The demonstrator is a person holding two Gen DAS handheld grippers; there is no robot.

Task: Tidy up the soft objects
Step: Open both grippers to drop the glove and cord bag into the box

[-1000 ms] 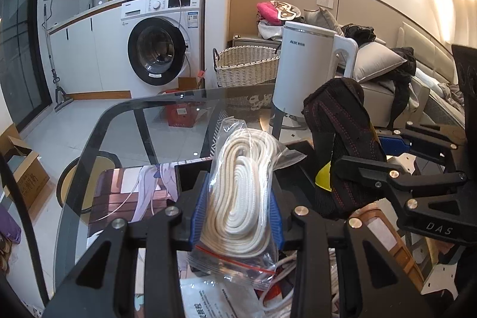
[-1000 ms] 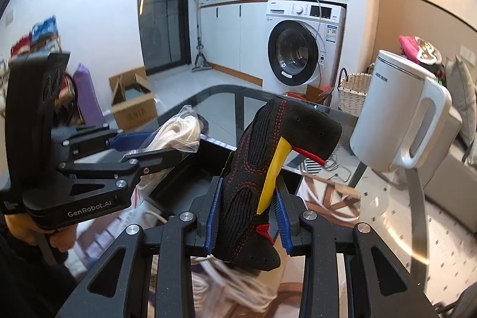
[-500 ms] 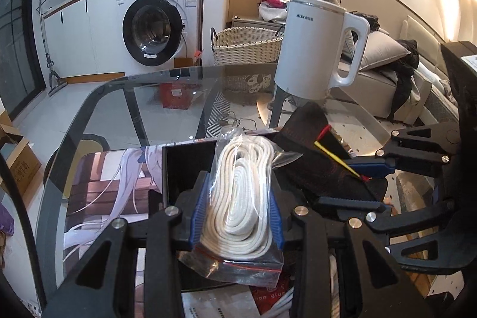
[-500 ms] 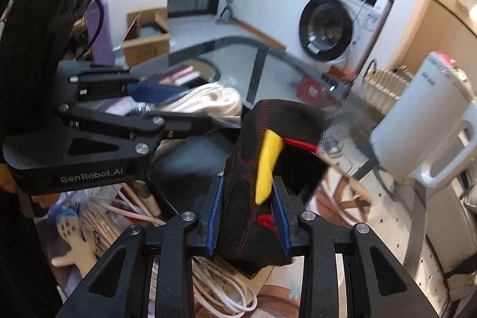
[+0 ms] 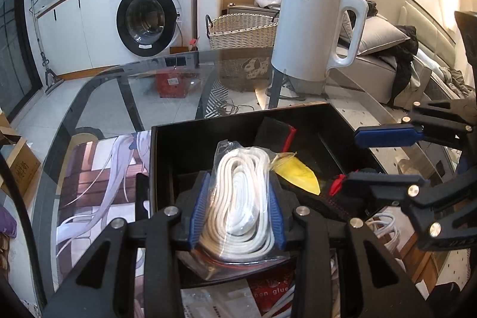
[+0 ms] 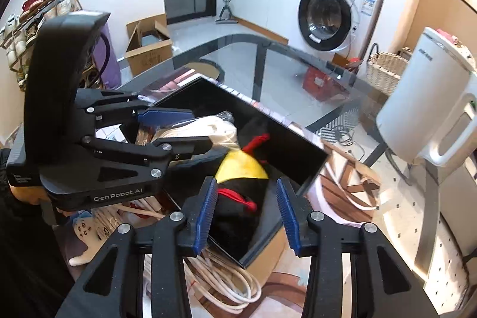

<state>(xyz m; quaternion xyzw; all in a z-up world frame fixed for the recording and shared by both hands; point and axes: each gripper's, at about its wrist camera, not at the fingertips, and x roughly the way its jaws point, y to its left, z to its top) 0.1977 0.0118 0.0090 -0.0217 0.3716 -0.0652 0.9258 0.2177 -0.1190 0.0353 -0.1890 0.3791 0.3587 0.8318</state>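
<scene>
So the left gripper (image 5: pixel 237 213) is clamped on a clear bag of white rope (image 5: pixel 238 198), holding it just over the near edge of the black box (image 5: pixel 167 157) on the glass table (image 5: pixel 98 97). The right gripper (image 6: pixel 246 213) has its jaws spread wide with nothing between them, and the black glove (image 6: pixel 235 198) with the yellow and red patches is lying in the box right in front of it, looking like it's been let go.

If I were doing this step, I'd pull the right gripper straight back and up so the pads don't snag the knit fabric and drag the glove out again. Then ease the rope bag down into the free part of the box beside the glove, not on top of it, and only open once the bag's weight is resting on the floor of the box. That slippery plastic will probably slump sideways if it's dropped from height. The two grippers are really close together, so one should clear out before the other moves in.

Count-wise: one rope bag, one glove that I can see (a second could be hidden under it, hard to tell), one box. Outside the box there's one loose coil of white cable (image 6: pixel 220 282), one little cat plush (image 6: pixel 85 234), and one white kettle (image 5: pixel 310 29) at the far side of the table.
</scene>
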